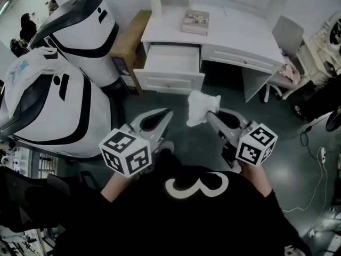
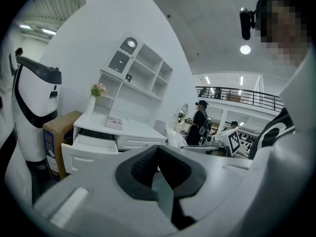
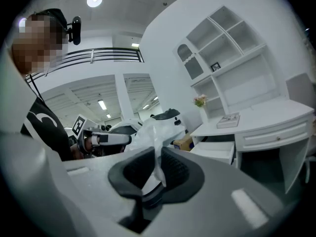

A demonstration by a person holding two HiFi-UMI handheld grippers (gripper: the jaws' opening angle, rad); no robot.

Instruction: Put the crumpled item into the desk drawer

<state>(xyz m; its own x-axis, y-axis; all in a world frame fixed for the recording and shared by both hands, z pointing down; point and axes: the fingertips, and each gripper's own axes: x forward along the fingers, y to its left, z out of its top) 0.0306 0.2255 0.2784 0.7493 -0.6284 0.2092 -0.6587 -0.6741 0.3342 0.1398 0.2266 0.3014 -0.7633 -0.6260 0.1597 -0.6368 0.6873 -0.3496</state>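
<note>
Right gripper (image 1: 211, 114) is pinching the white crumpled item (image 1: 201, 107), with its jaws nearly together and a thin fold of the item squeezed between the pads (image 3: 174, 168). The rest of the item is bunching up above the tips. Left gripper (image 1: 165, 113) is carrying nothing, and its jaws are pressing together at the tips, as the left gripper view shows. Both grippers are hovering side by side over the dark floor (image 1: 160, 96), near each other but apart, and are pointing toward the white desk (image 1: 240, 36). Crumpled item is hanging in the air in front of the desk, well short of the drawer (image 1: 169, 63). That drawer is standing pulled open on the desk's left side, showing its white inside. Book (image 1: 195, 22) is lying flat on the desktop behind the drawer. Vase with flowers (image 1: 155, 3) is standing at the back left corner of the desktop. Brown box (image 1: 128, 39) is sitting just left of the desk. Two big white-and-black machines (image 1: 74, 31) are standing further left. Chair (image 1: 287, 33) is sitting at the desk's right end. Marker cubes (image 1: 125, 152) are riding at the rear of each gripper, close to the person's black shirt (image 1: 176, 212).
</note>
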